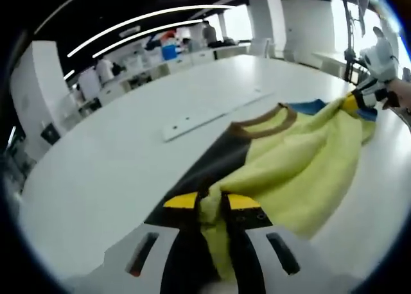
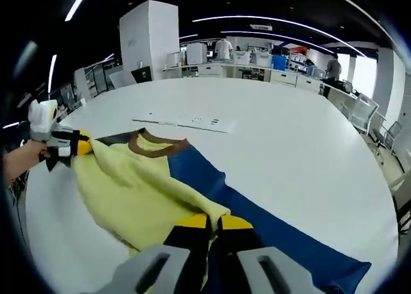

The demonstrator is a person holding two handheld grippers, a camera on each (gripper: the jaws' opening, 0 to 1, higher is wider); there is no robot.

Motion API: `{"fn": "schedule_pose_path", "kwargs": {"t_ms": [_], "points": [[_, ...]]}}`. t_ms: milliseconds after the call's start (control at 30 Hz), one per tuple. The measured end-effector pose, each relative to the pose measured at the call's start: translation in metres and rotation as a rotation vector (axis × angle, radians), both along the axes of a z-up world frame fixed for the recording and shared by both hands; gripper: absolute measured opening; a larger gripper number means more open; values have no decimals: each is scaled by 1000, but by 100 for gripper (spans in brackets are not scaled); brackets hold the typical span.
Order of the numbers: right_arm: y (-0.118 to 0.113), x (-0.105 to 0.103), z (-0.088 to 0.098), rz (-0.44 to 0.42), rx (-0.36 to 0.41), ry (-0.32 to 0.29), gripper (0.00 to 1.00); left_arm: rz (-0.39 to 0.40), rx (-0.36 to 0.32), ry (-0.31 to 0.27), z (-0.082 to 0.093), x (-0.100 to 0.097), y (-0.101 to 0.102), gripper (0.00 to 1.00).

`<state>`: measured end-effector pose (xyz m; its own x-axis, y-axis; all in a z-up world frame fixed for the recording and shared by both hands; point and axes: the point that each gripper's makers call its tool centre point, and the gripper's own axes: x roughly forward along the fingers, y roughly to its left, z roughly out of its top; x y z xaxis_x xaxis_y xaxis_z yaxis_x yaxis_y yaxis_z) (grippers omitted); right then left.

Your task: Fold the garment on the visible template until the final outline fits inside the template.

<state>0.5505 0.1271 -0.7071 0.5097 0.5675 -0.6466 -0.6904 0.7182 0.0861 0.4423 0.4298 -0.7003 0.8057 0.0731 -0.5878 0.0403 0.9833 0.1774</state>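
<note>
Yellow, blue and black garment [image 1: 289,165] spread on white worktop [image 1: 109,159], left hand-held gripper [image 1: 212,201] clamped on its yellow edge, right hand-held gripper [image 2: 214,222] clamped on opposite edge.

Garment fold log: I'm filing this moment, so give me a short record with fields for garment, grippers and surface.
garment: yellow garment with brown collar, lying over black and blue panels
left gripper: shut on the yellow fabric's edge
right gripper: shut on the yellow fabric's edge
surface: white table
fold state: loosely bunched, not flat
</note>
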Motion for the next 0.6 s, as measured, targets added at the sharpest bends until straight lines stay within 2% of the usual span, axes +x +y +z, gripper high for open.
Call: {"fn": "schedule_pose_path", "kwargs": {"t_ms": [100,233,367,600], "points": [[-3,3,7,-16,-1,-25,9,15,-11,-17,6,-2,4,30],[-8,2,13,-34,1,-27,22,0,3,-22,10,-6,4,33],[-13,-7,19,-29,-12,-24,33,-6,-16,-44,18,-9,2,37],[-13,-27,28,10,-16,-11,38,-40,-34,-65,32,-21,-6,43]]}}
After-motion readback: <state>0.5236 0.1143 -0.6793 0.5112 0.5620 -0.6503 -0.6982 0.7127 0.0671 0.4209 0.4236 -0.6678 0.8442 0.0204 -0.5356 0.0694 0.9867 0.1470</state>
